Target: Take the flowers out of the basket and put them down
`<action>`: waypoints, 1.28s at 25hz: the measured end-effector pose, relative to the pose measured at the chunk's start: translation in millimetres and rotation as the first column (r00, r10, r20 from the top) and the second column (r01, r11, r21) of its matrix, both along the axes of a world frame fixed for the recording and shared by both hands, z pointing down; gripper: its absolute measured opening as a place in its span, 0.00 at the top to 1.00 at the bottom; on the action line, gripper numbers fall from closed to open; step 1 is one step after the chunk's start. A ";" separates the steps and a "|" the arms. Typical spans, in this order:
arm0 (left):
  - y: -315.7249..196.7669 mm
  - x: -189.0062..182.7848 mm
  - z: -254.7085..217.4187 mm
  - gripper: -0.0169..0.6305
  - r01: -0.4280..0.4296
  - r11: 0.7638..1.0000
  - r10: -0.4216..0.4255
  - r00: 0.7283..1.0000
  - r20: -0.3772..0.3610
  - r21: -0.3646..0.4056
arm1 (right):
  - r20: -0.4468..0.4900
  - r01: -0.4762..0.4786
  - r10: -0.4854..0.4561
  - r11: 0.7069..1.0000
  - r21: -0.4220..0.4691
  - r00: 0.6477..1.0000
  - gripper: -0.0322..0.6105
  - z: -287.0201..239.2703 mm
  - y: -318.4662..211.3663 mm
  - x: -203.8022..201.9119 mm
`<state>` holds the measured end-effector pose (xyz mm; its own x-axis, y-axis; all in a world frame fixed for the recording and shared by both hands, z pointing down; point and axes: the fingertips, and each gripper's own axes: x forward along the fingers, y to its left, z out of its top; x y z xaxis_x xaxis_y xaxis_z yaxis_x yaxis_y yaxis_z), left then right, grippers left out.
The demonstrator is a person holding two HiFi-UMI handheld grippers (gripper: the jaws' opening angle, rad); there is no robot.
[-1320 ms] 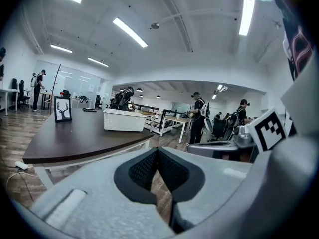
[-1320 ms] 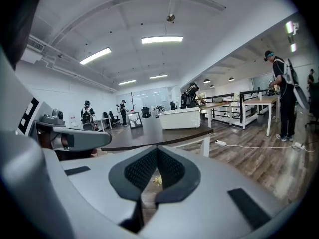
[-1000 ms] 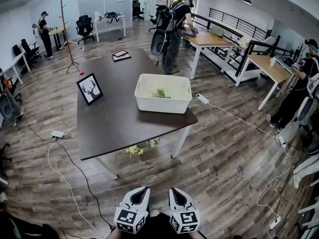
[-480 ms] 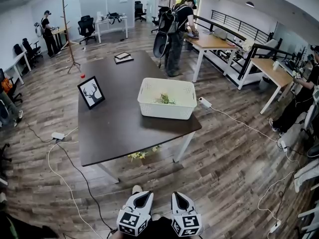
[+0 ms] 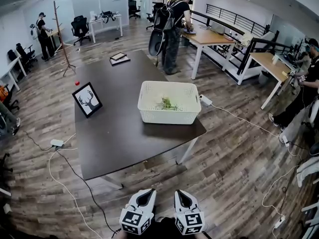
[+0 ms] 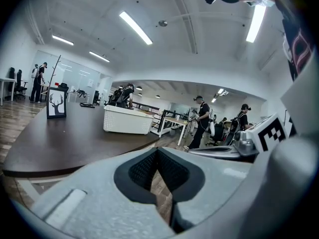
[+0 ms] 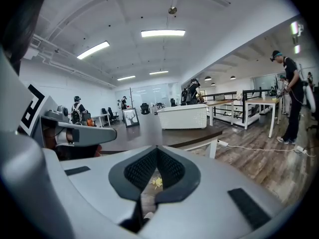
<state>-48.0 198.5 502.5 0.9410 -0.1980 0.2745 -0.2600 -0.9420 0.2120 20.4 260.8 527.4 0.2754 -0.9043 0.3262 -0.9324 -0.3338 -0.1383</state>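
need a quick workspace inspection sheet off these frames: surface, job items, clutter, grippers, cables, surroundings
Surface: dark table, mostly bare, on a wood floor.
Job's things: white basket on the table near its right edge; flowers lie inside it, not yet taken out.
Clutter: deer picture propped upright; small red object; flat framed item at the far end.
Grippers: left gripper and right gripper both shut and empty, short of the table's near edge.
Cables: power strip on the floor at left with a white cable; second strip right of the basket, lead trailing right.
Surroundings: open office; person with backpack beyond the table; coat stand; desks, chairs.
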 end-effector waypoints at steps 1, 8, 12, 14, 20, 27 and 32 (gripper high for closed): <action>-6.9 5.3 -0.8 0.96 -0.008 1.000 0.008 1.000 -0.001 0.001 | -0.001 -0.003 0.003 1.000 0.000 1.000 0.94 -1.1 -7.3 4.2; -54.9 35.3 -5.1 0.96 -0.046 0.999 0.046 0.999 -0.014 -0.003 | -0.014 -0.011 0.010 1.000 -0.010 1.000 0.94 -5.9 -59.8 28.8; -88.0 45.8 -5.4 0.96 -0.059 0.998 0.058 0.998 -0.017 -0.018 | -0.017 -0.024 0.024 1.000 -0.014 1.000 0.94 -6.3 -89.1 36.4; -102.7 50.3 -5.8 0.96 -0.066 0.998 0.065 0.998 -0.021 -0.015 | -0.016 -0.037 0.037 0.999 -0.017 0.999 0.94 -5.5 -102.3 40.8; -143.8 64.4 -4.0 0.96 -0.114 0.993 0.113 0.993 -0.019 -0.026 | -0.024 -0.090 0.090 0.996 -0.019 0.996 0.94 -5.8 -137.8 51.1; -178.7 76.2 -3.6 0.96 -0.172 0.985 0.172 0.985 -0.023 -0.014 | -0.028 -0.129 0.129 0.992 -0.016 0.991 0.94 -4.8 -173.0 54.5; -190.9 83.0 -5.2 0.96 -0.220 0.975 0.219 0.975 -0.035 -0.034 | -0.024 -0.164 0.163 0.986 -0.012 0.986 0.94 -7.1 -184.1 60.6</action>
<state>35.0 7.5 497.3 0.9686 0.0245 0.2476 -0.0403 -0.9666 0.2531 81.0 76.8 520.4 0.4268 -0.8419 0.3304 -0.8679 -0.4839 -0.1120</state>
